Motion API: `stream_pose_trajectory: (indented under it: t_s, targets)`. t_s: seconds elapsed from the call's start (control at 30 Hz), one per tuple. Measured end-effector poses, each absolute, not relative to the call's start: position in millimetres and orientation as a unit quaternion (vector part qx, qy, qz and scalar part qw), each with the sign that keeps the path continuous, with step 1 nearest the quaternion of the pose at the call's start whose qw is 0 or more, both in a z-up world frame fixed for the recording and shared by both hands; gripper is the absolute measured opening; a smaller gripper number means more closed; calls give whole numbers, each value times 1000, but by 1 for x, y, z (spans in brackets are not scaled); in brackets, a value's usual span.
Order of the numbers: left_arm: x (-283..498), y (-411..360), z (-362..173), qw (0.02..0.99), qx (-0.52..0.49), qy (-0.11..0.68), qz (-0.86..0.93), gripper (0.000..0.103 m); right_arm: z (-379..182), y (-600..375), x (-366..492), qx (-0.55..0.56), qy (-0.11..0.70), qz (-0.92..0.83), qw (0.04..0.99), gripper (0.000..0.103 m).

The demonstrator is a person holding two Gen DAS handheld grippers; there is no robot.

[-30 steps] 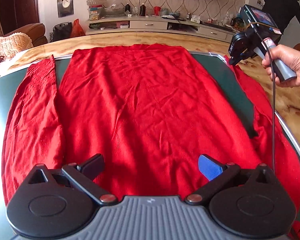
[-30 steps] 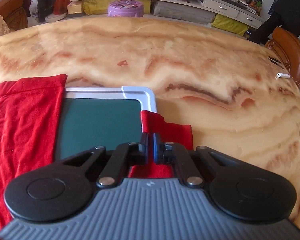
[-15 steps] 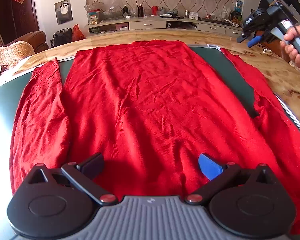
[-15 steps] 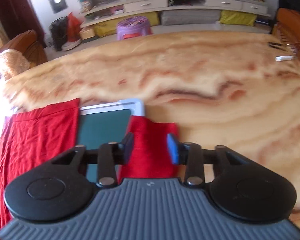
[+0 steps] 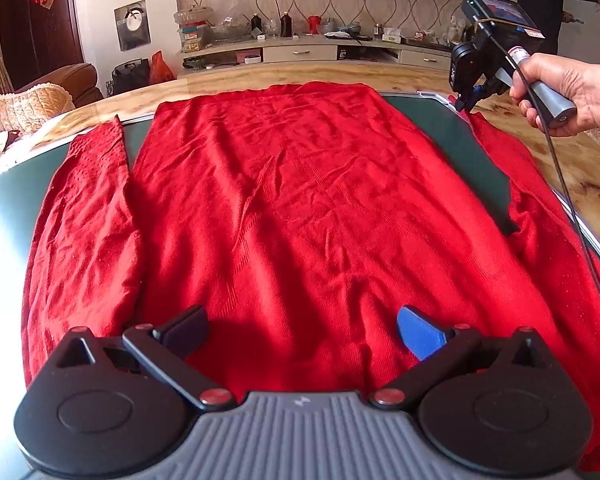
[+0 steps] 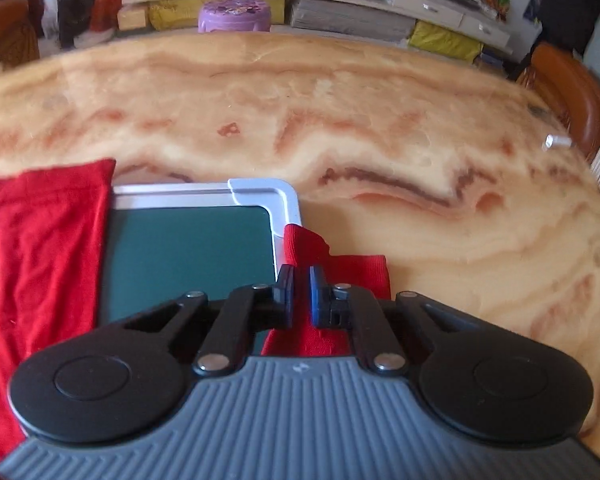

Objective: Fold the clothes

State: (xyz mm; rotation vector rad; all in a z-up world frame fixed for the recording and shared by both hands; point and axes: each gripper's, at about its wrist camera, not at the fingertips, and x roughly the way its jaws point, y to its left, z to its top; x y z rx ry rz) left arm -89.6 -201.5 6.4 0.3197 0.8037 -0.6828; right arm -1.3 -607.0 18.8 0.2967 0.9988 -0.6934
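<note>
A red sweater (image 5: pixel 300 208) lies flat on a green mat (image 5: pixel 472 160), its body in the middle. Its left sleeve (image 5: pixel 84 232) lies alongside; its right sleeve (image 5: pixel 540 220) runs along the mat's right edge. My left gripper (image 5: pixel 300 332) hovers open over the sweater's near end, with nothing between its fingers. A hand (image 5: pixel 572 88) holds my right gripper (image 5: pixel 466 102) at the far right corner. In the right wrist view that gripper (image 6: pixel 302 296) is shut on the right sleeve's cuff (image 6: pixel 304 244), which bunches upward beside the mat's silver corner (image 6: pixel 288 204).
The mat lies on a marbled beige table (image 6: pixel 340 120). A small white cylinder (image 6: pixel 556 142) lies near the table's far right edge, with a wooden chair (image 6: pixel 572 88) behind it. A cable (image 5: pixel 560 184) hangs from the right gripper over the right sleeve.
The right gripper, shut a second ago, opened above the cuff half a second ago and has now closed on it again. The left gripper stays open over the near end.
</note>
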Motion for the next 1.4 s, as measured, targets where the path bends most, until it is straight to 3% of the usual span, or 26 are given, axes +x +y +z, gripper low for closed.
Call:
stream_pose_trajectory:
  t_s: [0.03, 0.37, 0.6, 0.67, 0.77, 0.9, 1.0, 1.2, 1.3, 1.4]
  targets:
    - [-90, -201, 6, 852, 152, 381, -326, 103, 23, -611, -9, 144, 459, -331, 812, 3]
    - [-87, -195, 6, 840, 163, 381, -349, 103, 80, -684, -168, 227, 393, -373, 809, 3]
    - [-87, -192, 6, 836, 167, 382, -357, 103, 37, -723, -258, 236, 439, -462, 734, 4]
    - [-87, -191, 7, 832, 170, 385, -361, 103, 23, -734, -282, 237, 452, -487, 709, 11]
    - [-87, -189, 7, 827, 175, 388, -367, 103, 12, -736, -310, 237, 448, -525, 684, 13]
    - [-88, -187, 7, 826, 180, 386, -370, 103, 24, -722, -326, 264, 398, -494, 727, 15]
    - [-89, -187, 7, 826, 180, 387, -368, 103, 24, -709, -309, 294, 399, -415, 763, 28]
    - [-92, -184, 7, 828, 180, 385, -365, 103, -3, -676, -258, 228, 468, -376, 767, 30]
    - [-93, -184, 7, 829, 179, 384, -366, 103, -5, -682, -260, 217, 464, -409, 756, 46]
    - [-93, -183, 6, 830, 178, 382, -366, 103, -4, -702, -271, 223, 465, -445, 732, 50]
